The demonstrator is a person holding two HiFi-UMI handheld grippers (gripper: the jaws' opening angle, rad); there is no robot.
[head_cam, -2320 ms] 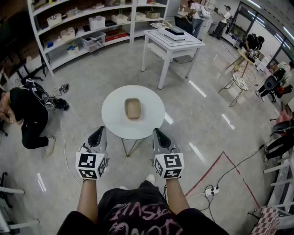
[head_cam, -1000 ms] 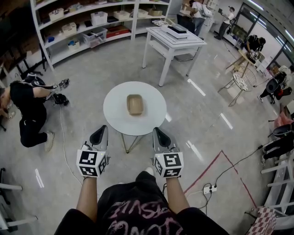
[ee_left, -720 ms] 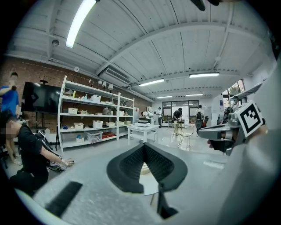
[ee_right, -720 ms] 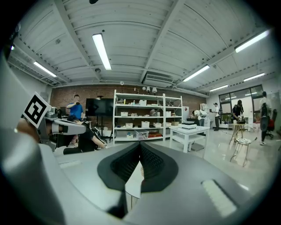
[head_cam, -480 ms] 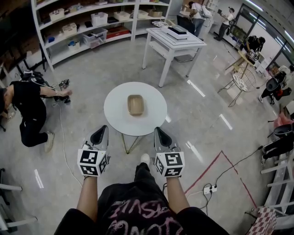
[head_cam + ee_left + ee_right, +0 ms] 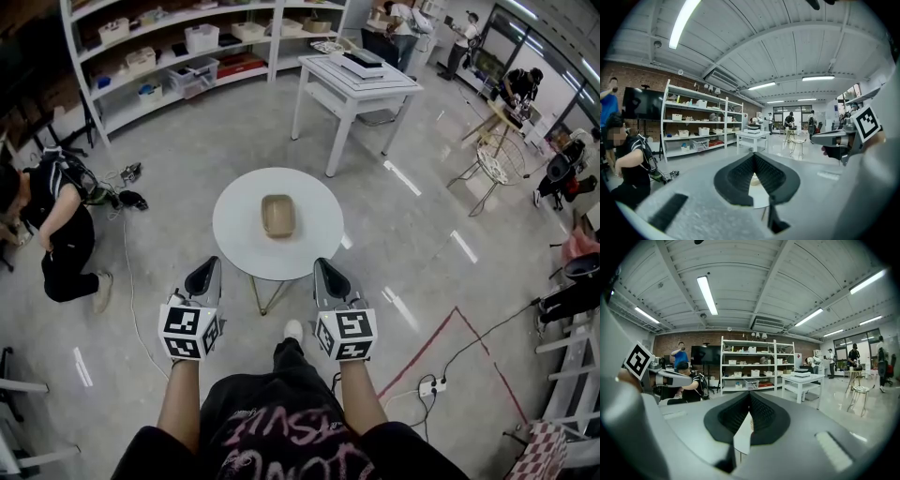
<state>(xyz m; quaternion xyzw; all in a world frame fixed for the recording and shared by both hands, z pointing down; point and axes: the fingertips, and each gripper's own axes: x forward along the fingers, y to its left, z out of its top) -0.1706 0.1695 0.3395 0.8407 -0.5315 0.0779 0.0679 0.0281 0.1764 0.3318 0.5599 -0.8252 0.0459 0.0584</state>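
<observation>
The left gripper (image 6: 204, 268) and right gripper (image 6: 325, 270) hang side by side short of the round counter's (image 6: 234, 236) near edge, well apart from the tray (image 6: 278, 215) at its middle. Each has its jaws closed tip to tip on nothing — only the counter shows through the slit behind the tips. For a clean approach I'd keep both level and evenly spaced, and part the jaws before crossing the near edge — the shallow tray looks easy to shove.

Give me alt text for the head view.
Seen from above, the left tool and right tool, both shut and empty, hover short of a round white table carrying a tan tray. Shelves and a crouching person lie beyond.
</observation>
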